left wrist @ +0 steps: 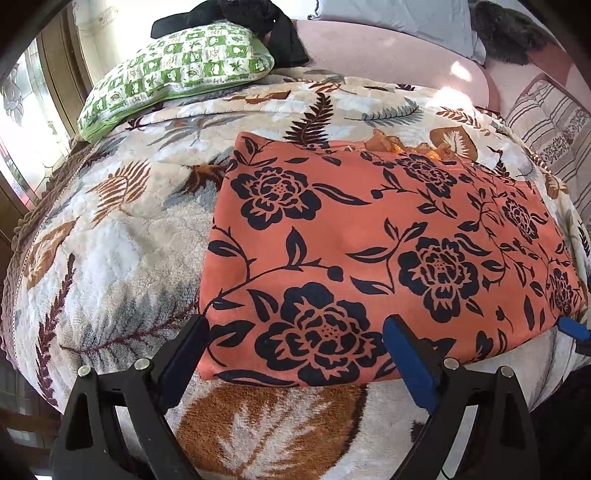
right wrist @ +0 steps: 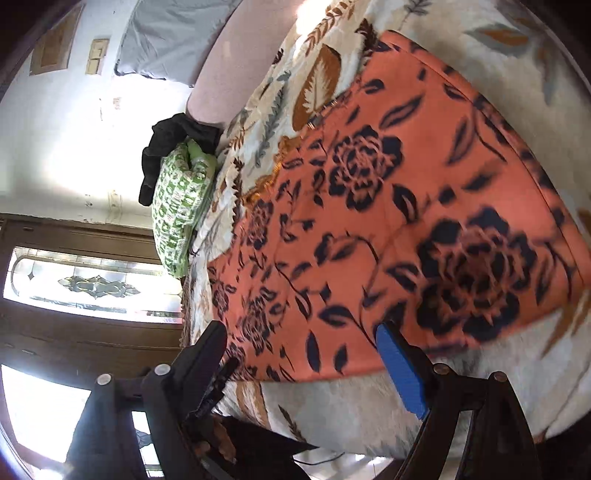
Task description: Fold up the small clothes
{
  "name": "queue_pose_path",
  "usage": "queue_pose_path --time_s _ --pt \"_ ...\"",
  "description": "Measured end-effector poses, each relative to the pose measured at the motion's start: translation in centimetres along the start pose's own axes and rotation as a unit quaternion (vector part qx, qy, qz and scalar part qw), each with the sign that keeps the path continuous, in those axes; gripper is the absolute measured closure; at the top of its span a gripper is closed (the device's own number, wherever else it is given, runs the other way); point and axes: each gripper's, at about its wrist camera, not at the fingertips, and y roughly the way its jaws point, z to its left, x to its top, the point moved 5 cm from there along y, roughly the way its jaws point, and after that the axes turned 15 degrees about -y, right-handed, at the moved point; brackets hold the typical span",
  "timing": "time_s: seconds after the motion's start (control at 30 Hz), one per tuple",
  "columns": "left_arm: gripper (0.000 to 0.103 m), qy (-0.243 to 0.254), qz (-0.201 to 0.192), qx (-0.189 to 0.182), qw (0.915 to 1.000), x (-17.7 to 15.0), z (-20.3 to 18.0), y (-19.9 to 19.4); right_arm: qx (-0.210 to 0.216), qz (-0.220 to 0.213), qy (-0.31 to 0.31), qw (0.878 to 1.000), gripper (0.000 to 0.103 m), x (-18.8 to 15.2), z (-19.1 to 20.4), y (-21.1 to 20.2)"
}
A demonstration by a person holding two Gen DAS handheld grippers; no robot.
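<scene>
An orange garment with dark blue flowers (left wrist: pixel 388 251) lies folded flat as a rectangle on the leaf-patterned blanket (left wrist: pixel 110 229). My left gripper (left wrist: pixel 295 332) is open, its fingers straddling the garment's near left corner, holding nothing. My right gripper (right wrist: pixel 306 339) is open over the garment's (right wrist: pixel 388 229) near edge, tilted sideways and empty; its blue tip also shows in the left wrist view (left wrist: pixel 574 328) at the garment's right corner. An orange frill (left wrist: pixel 406 146) peeks out at the far edge.
A green checked pillow (left wrist: pixel 173 74) with a black cloth (left wrist: pixel 258 22) on it lies at the far left. A pink sheet (left wrist: pixel 369 48), grey pillow (left wrist: pixel 399 14) and striped cushion (left wrist: pixel 550 125) lie behind. A glass-paned door (right wrist: pixel 92 284) stands beyond the bed.
</scene>
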Motion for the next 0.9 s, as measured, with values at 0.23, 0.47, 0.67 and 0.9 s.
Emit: queue_pose_path --time_s 0.23,0.47,0.67,0.9 --pt "0.008 0.016 -0.014 0.0 0.9998 -0.2 -1.0 -2.0 0.021 -0.044 0.053 0.997 0.018 -3.0 -3.0 -1.7" --pt "0.008 0.027 -0.015 0.003 0.9995 -0.5 -2.2 -2.4 0.015 -0.081 0.06 0.995 0.018 -2.7 -4.4 -3.3" --pt "0.008 0.018 -0.002 -0.007 0.9998 -0.9 -3.3 -1.0 0.004 -0.111 0.102 0.989 0.018 -2.7 -6.8 -4.8" --pt "0.008 0.022 -0.009 -0.029 0.9993 0.0 -6.5 0.0 0.005 -0.138 0.151 0.979 0.018 -1.7 -8.7 -6.0"
